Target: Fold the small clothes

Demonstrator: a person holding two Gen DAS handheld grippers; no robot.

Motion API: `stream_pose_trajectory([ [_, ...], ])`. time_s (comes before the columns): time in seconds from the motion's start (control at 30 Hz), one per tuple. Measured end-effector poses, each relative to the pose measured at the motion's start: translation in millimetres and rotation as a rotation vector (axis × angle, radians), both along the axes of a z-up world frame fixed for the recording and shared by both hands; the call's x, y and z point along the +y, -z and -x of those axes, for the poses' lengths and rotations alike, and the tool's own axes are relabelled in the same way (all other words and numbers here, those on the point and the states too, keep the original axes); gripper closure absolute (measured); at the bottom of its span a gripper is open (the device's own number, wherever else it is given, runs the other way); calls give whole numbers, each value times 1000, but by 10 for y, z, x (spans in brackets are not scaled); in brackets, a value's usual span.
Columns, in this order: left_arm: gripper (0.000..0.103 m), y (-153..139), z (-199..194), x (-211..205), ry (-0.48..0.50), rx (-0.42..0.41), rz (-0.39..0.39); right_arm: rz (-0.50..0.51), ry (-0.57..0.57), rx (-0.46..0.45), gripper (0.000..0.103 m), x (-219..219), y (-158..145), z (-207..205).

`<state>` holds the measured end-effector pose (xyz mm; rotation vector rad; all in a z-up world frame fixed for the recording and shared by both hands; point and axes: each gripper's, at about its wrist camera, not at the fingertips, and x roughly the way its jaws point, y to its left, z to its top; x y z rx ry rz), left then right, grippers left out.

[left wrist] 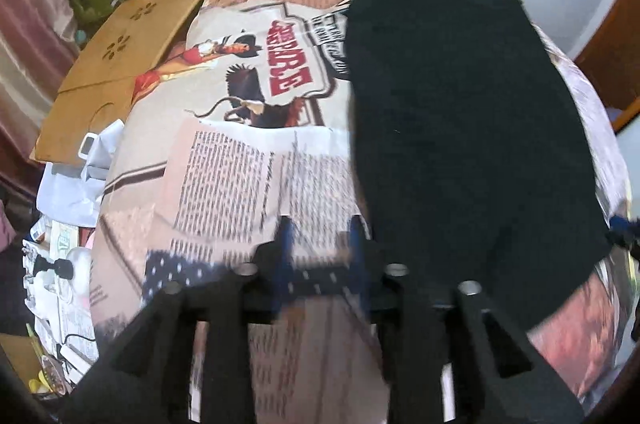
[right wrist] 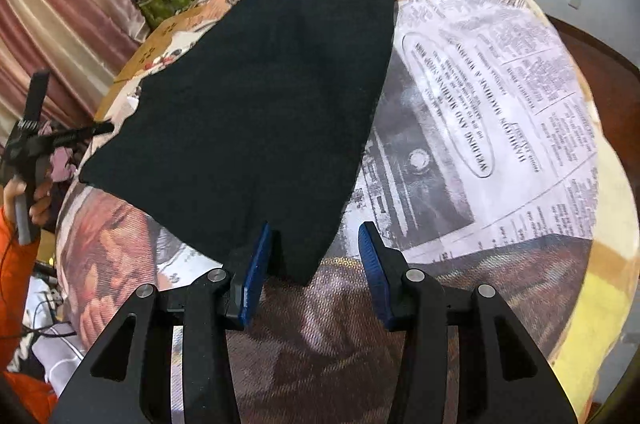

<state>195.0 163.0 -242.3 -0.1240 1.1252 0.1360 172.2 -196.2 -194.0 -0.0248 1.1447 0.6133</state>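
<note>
Garment [right wrist: 256, 103], black, lies flat on newsprint-covered desk [right wrist: 500, 111], spread for folding. Right gripper [right wrist: 316, 264] fingers part-open and empty, straddling garment's near corner. Left gripper [left wrist: 324, 244], beside garment's edge, part-open, empty; view blurred.

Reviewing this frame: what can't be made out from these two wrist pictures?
- Left wrist view: left gripper fingers motion-blurred; the grip can't be judged.
- Both views: black garment shows no seams; its type is unclear.
- Right wrist view: right gripper, jaws apart, near corner between them; contact unclear.
- Tablecloth print blurred.
</note>
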Motion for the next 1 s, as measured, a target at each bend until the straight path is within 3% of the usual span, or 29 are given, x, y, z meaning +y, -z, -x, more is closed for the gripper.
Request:
stream_pose_trajectory([
  [0.07,51,-87,131,-83,22,-30,-15,6,-8,-28,61,8,-77,69],
  [0.13,37,-157,248,-158,34,-52,-30,21,-30,-55,52,38,-133,142],
  [0.23,24,-195,385,-242,51,-63,-32,55,-84,-96,46,121,-181,269],
  [0.33,23,-166,512,-306,68,-47,-37,74,-123,-98,41,189,-155,298],
  [0.53,17,11,605,-471,116,-14,-93,103,-151,-90,40,305,-19,280],
  [0.9,16,127,277,-697,164,-45,-69,69,-148,-70,43,419,84,123],
  [1.0,28,142,218,-716,177,-54,-43,63,-148,-72,52,429,100,119],
])
